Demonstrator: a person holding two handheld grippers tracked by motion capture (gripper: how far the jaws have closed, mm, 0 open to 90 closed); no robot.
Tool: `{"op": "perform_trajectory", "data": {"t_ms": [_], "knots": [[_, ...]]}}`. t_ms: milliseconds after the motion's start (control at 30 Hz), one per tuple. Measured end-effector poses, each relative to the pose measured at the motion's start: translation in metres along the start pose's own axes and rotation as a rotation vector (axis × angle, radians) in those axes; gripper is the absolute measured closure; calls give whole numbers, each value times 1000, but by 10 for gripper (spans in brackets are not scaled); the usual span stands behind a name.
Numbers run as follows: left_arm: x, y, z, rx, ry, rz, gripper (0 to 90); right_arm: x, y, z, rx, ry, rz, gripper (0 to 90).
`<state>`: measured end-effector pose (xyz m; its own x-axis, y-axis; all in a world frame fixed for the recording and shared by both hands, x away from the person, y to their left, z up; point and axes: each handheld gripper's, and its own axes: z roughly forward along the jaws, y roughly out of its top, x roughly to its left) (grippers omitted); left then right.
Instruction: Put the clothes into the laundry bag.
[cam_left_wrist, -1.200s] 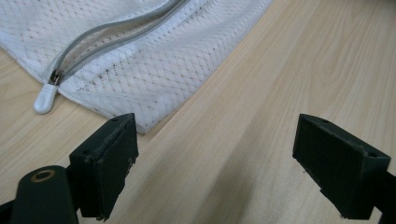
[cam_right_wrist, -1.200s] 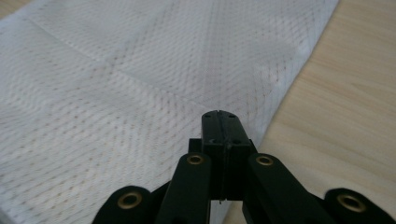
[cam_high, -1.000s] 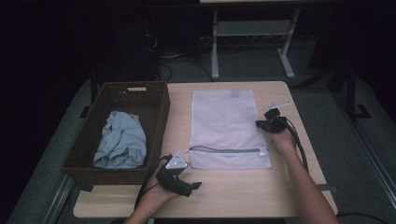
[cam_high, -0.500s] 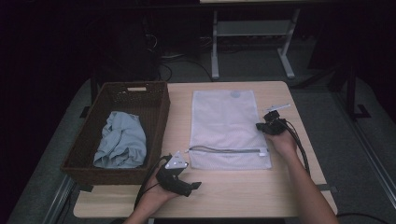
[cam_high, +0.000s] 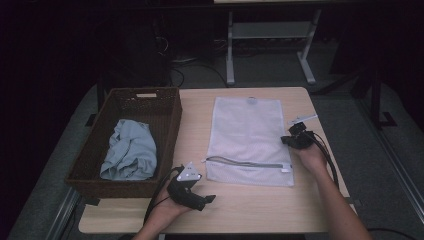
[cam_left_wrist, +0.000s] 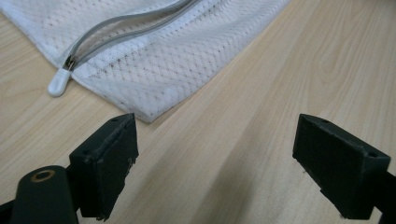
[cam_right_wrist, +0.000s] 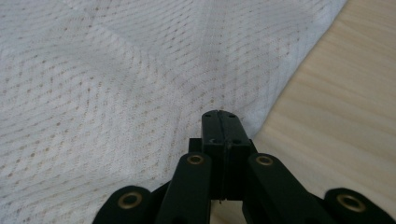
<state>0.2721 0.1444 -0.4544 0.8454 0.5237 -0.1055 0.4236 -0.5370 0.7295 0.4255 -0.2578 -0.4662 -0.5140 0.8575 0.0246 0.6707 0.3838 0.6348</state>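
My right gripper (cam_high: 289, 140) has its jaws pressed together at the right edge of the white mesh bag (cam_high: 248, 135), and in the right gripper view the mesh puckers toward their tips, though I cannot tell whether any fabric is pinched between them. My left gripper (cam_left_wrist: 215, 163) rests on the wooden table (cam_high: 250, 207) with its jaws wide apart and nothing between them. The bag's near corner lies just ahead of its left jaw, and the white zipper pull (cam_left_wrist: 59, 83) lies a little farther ahead on that side.

Room: dark beyond the table (cam_high: 240, 210).
High view: dim, soft, grainy.
Gripper views: bright, even light; near jaws slightly blurred, faint shadows beneath.
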Motion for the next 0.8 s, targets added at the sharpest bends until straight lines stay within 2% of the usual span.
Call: {"op": "perform_trajectory", "data": {"t_ms": [67, 267, 800], "knots": [[0, 0, 0, 1, -1, 1, 135, -2, -3, -5, 18, -9, -7, 894], [0, 0, 0, 0, -1, 0, 135, -5, -11, -12, 25, -22, -14, 894], [-1, 0, 2, 6, -2, 3, 136, -18, -33, -34, 62, -51, -3, 894]]}}
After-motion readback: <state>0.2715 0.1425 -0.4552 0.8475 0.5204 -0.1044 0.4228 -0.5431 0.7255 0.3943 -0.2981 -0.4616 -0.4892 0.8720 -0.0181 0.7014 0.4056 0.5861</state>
